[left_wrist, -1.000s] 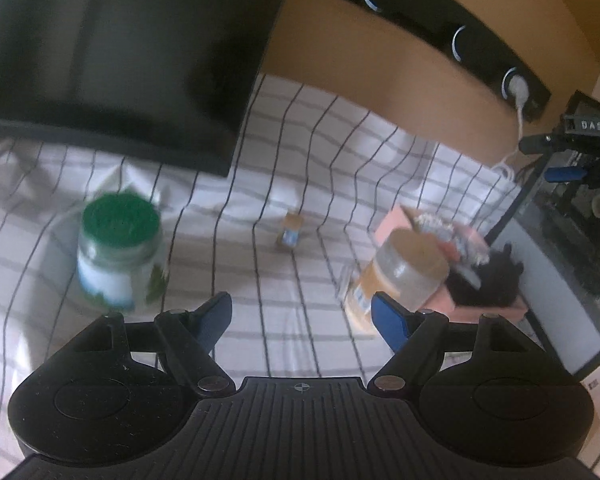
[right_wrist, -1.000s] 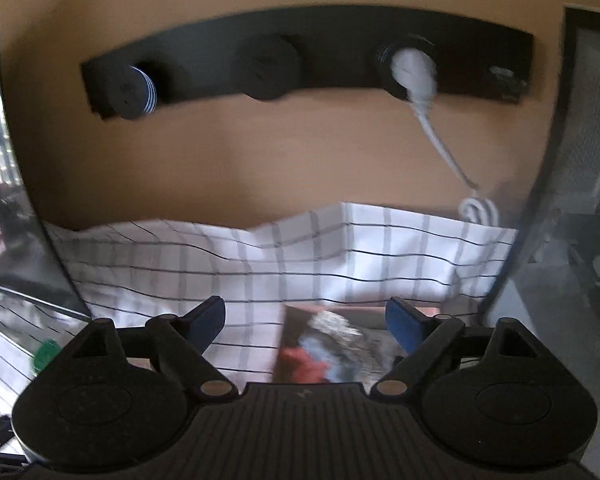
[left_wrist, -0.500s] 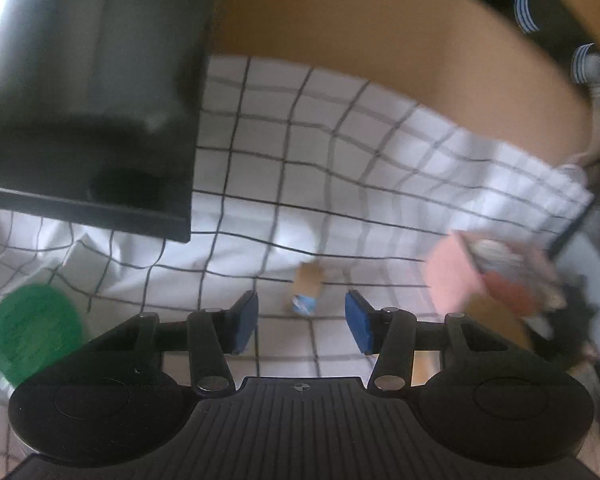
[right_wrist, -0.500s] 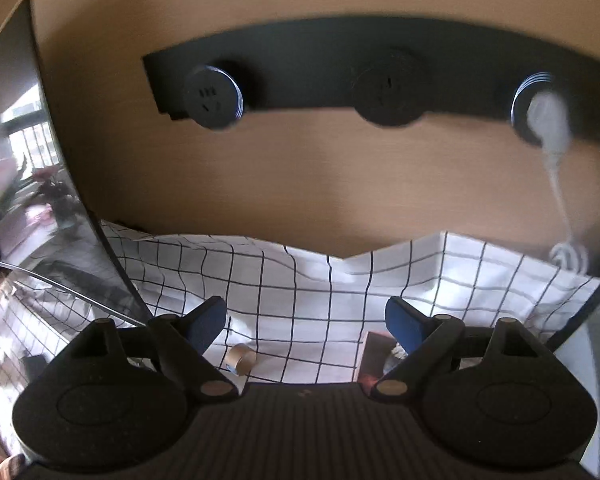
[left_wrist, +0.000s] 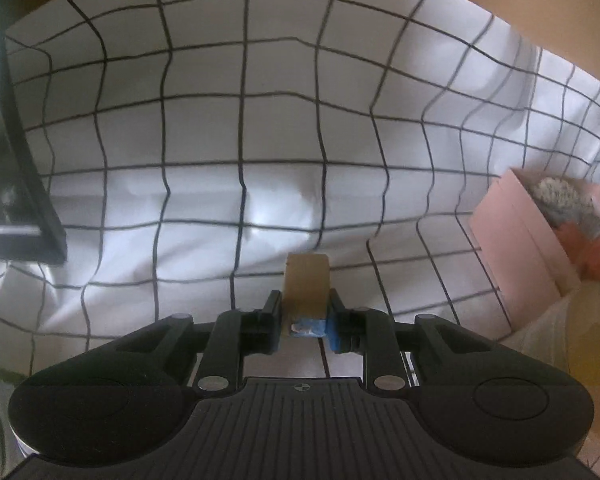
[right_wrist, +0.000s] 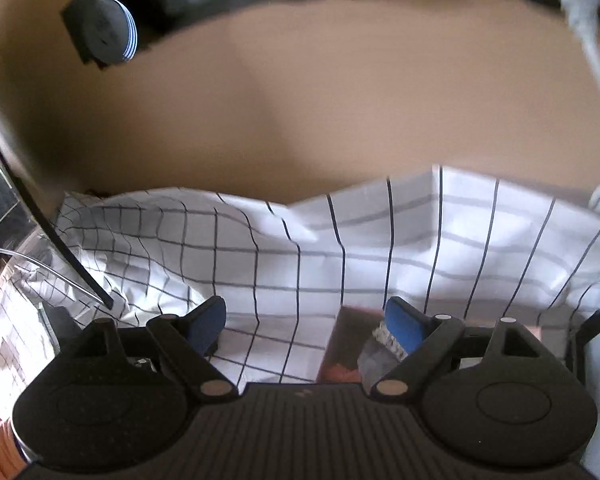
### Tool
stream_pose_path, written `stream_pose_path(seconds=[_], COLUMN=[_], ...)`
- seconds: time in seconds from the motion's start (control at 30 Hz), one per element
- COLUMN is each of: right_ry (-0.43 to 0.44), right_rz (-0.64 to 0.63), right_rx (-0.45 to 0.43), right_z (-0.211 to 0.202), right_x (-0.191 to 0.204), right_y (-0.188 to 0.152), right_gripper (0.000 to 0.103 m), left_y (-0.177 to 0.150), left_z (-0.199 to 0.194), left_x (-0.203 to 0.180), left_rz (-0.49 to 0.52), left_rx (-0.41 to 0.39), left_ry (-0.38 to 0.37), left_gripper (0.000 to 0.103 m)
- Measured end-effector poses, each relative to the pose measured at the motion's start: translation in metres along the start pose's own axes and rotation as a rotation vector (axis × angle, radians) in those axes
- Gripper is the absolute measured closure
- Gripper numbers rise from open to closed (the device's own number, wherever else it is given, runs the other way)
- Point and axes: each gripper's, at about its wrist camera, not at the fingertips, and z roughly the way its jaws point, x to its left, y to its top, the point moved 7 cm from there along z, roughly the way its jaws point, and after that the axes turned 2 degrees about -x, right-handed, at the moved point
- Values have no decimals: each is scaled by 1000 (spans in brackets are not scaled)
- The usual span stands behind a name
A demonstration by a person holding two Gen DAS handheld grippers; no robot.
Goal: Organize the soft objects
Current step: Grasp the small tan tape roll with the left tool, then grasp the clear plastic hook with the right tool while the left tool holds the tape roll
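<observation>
Left wrist view: I see my left gripper closing its jaws on one small tan cylinder with a blue-and-white end, which sits between the blue pads on the white cloth with a black grid. The pads look to be touching its sides. A second ago those jaws stood wide, and the cylinder lay well ahead of them in the middle of the cloth; half a second ago they were half closed with it just in front. The green-lidded jar that stood left of the cylinder then is now out of sight. Right of the cylinder, near the cloth's edge, stands one pink rectangular box holding one grey fuzzy soft thing and one orange-red soft thing. One yellowish, blurred object lies just in front of the box. One black-framed dark panel stands left of the cylinder.

In the right wrist view, my right gripper holds nothing, its jaws spread wide, as they were a second ago. It now hangs lower over the cloth, with the box's near corner under its right pad. Behind the cloth I count one round socket on the black strip and one white cable.
</observation>
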Motion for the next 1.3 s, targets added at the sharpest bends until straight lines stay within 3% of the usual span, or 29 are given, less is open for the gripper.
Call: stream_pose_path(seconds=[0.07,0.13,0.2,0.3,0.4,0.47,0.57,0.73,1.07,1.13,1.23,1.3], right_ry=[8,18,26,49,72,92,32,-86,-238,-228,-212,-192], right_rz=[9,13,11,-8,-26,-9,-29,-47,-53,-45,-75,-104], right_rx=[34,69,104,189,311,462,600,749,875,882,866,841], right_z=[10,19,26,41,65,88,115,151,186,187,189,185], right_x=[-2,1,8,29,56,74,87,94,90,91,98,106], right_y=[-5,-8,-10,-14,-22,-33,-42,-56,-74,-73,-72,-68], right_gripper=[17,25,42,57,63,69,70,70,70,75,97,103], left_y=[-7,-16,-28,-49,-65,-74,-92,-108,-129,-133,-134,-135], left_z=[-7,-18,-34,-60,-84,-96,-111,-127,-149,-153,-154,-159], left_x=[0,2,5,9,18,25,39,59,101,104,105,104], left_rz=[-35,-92,-153,-196,-220,-257,-317,-381,-473,-481,-483,-475], left_rx=[-8,-11,-26,-49,-79,-100,-127,-149,-181,-181,-176,-179], left_ry=[-17,-41,-68,-95,-114,-131,-154,-140,-34,-29,-16,-14], left_gripper=[78,78,78,78,78,78,78,78,78,78,78,78])
